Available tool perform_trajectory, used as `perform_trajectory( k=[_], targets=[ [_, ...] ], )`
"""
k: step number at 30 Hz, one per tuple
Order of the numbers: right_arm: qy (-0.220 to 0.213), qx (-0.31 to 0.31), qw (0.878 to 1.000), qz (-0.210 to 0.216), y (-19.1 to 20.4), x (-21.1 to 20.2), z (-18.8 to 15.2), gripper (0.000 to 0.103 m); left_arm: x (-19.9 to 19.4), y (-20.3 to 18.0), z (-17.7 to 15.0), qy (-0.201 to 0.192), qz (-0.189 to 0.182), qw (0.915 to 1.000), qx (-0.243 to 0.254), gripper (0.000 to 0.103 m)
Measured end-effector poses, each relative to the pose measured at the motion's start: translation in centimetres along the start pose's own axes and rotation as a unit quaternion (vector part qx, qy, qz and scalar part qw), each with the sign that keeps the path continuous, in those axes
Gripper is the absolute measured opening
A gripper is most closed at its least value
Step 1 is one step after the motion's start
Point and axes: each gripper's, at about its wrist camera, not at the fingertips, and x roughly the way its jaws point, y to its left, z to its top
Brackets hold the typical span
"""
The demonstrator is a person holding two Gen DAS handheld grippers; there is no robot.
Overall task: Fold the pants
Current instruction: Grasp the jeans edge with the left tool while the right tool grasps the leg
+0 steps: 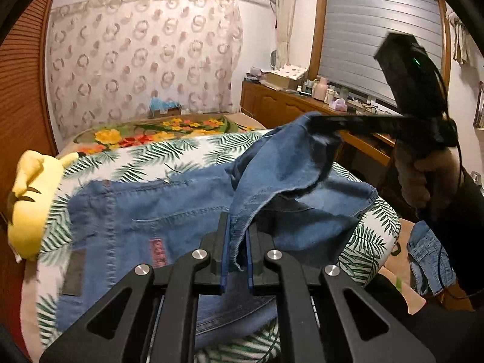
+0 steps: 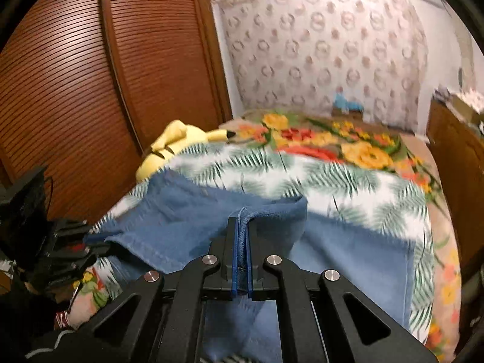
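The blue-padded fingers (image 1: 224, 251) of the left gripper (image 1: 237, 242) are pinched nearly together on a stitched hem of the blue denim pants (image 1: 145, 211), with a fold of cloth hanging between the pads. The right gripper (image 2: 241, 242) is likewise clamped tight on a rolled, seamed edge of the same garment; from the left wrist view its black fingers hold a corner raised above the rest of the cloth.

The pants lie on the white bedspread printed with green palm leaves (image 1: 169, 157), the landmark here. Most of the denim rests flat on its near half, while both held edges are lifted off it. A soft yellow plush toy (image 1: 27, 199) sits at the bedspread's left edge, and a floral blanket in orange, yellow and green (image 2: 348, 142) lies just beyond its far edge.

The step appears to be lifting one end to carry it over the flat part. To do it well, both grippers should likely rise together and stay level, keeping the held edge taut between them so the fold line runs straight, then lay the edge down square on the flat denim.

The denim looks mid-weight and limp, draping in soft creases, with raised double-stitched seams, a patch pocket and a dark rectangular label. The bedspread beneath looks smooth and slightly cushioned.
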Motion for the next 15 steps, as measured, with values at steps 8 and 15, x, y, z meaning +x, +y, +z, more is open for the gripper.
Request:
perform_trajectory(
  k=[8,15],
  targets=[
    [-0.014,-0.029,0.999,0.022,2.3,1.3,1.8,0.004,-2.5,2.5,0.2,-0.018,0.028,0.9993,-0.018,0.01],
    [-0.018,-0.052,0.998,0.042,3.2,4.1,3.8,0.004,-3.8,4.2,-0.9,-0.022,0.044,0.9982,-0.035,0.01]
  ],
)
